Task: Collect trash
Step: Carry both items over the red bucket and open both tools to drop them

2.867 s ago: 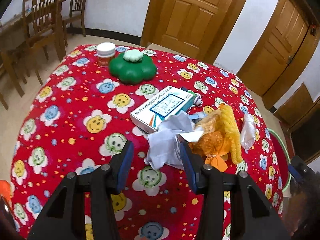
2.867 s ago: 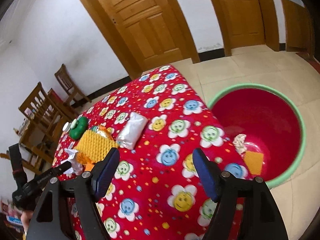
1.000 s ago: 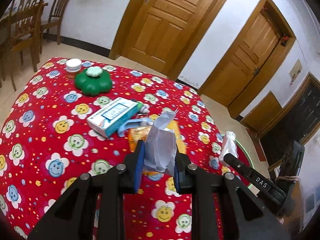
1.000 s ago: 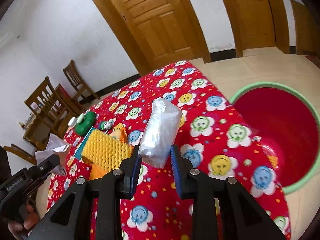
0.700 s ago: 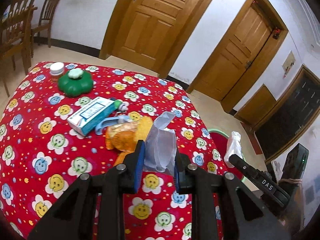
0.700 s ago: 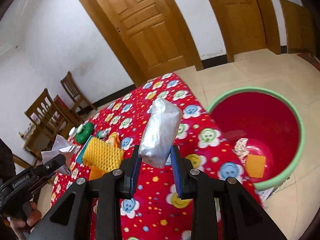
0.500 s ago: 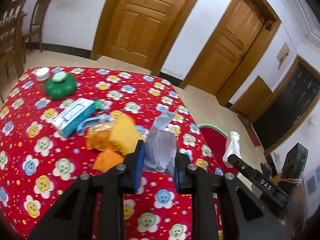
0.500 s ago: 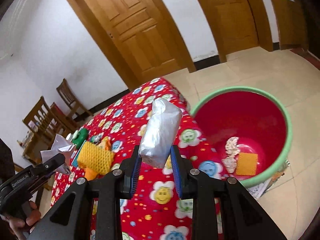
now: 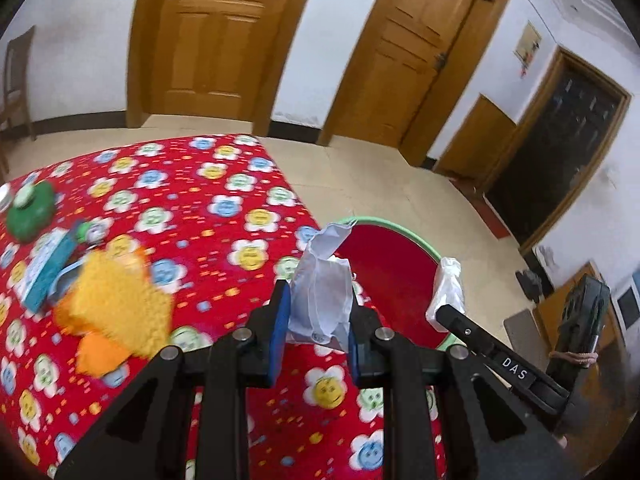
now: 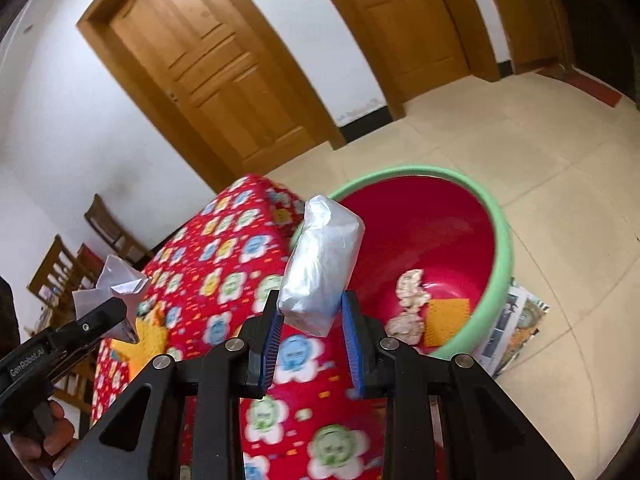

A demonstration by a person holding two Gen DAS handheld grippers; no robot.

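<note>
The silver packet [image 10: 322,268] stands nearly upright between the blue pads [image 10: 270,340] of the right gripper [image 10: 312,346], its long axis running up and a little left, the twisted end on top. In the picture it sits in front of the basin's near rim. The crumpled paper [image 9: 320,292] is also held upright in the left gripper [image 9: 318,334], its pointed end up and leaning right, seen against the table edge and the basin.

The red basin [image 10: 502,248] with a green rim stands on the tiled floor just beside the table [image 10: 224,248], which is covered in a red flowered cloth. Inside the basin lie two pale crumpled scraps [image 10: 410,284] and an orange square [image 10: 446,312]. Printed paper [image 10: 516,328] lies under the basin's far side. On the table are a yellow sponge [image 9: 120,300] over something orange, a blue box [image 9: 44,272] and a green flower-shaped thing [image 9: 30,210]. Nothing stands between either piece of trash and the basin.

Both grippers are clamped: the right on the packet's lower end, the left tight on the paper's lower half. A hand [image 10: 52,436] grips the left gripper's handle
</note>
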